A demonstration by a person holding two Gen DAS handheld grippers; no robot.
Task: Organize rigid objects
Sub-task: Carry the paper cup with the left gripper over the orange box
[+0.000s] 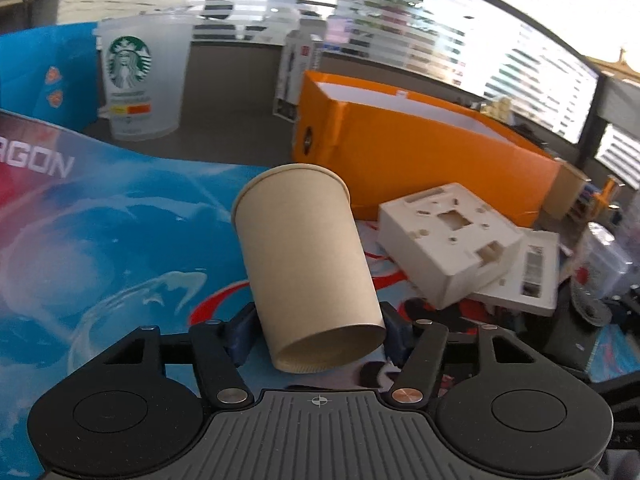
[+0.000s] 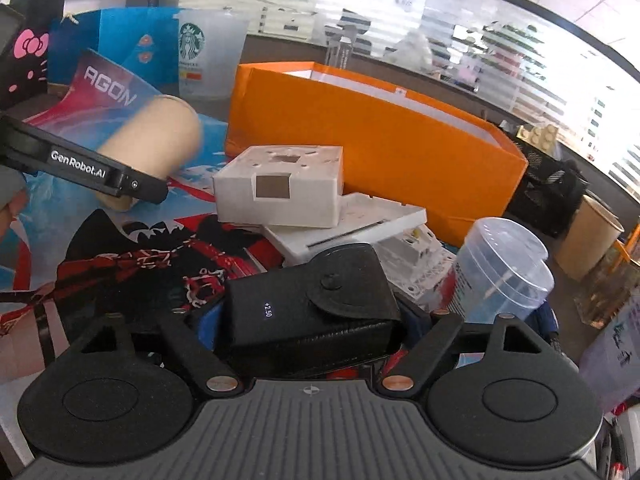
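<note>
My left gripper (image 1: 318, 330) is shut on a brown paper cup (image 1: 304, 264), gripped near its base and tilted, rim pointing away, above the blue printed mat (image 1: 100, 240). The cup also shows in the right wrist view (image 2: 160, 140) with the left gripper's black arm (image 2: 88, 170) across it. My right gripper (image 2: 308, 320) is shut on a black leather case (image 2: 308, 308) marked "+2.50". An open orange box (image 1: 420, 160) stands behind; it also shows in the right wrist view (image 2: 360, 132).
A white plastic housing (image 1: 448, 236) rests on a flat white plate (image 1: 528, 276) before the box. A clear lidded cup (image 2: 500, 268) lies at right. A Starbucks cup (image 1: 140, 76) and blue bag (image 1: 44, 72) stand at the back left.
</note>
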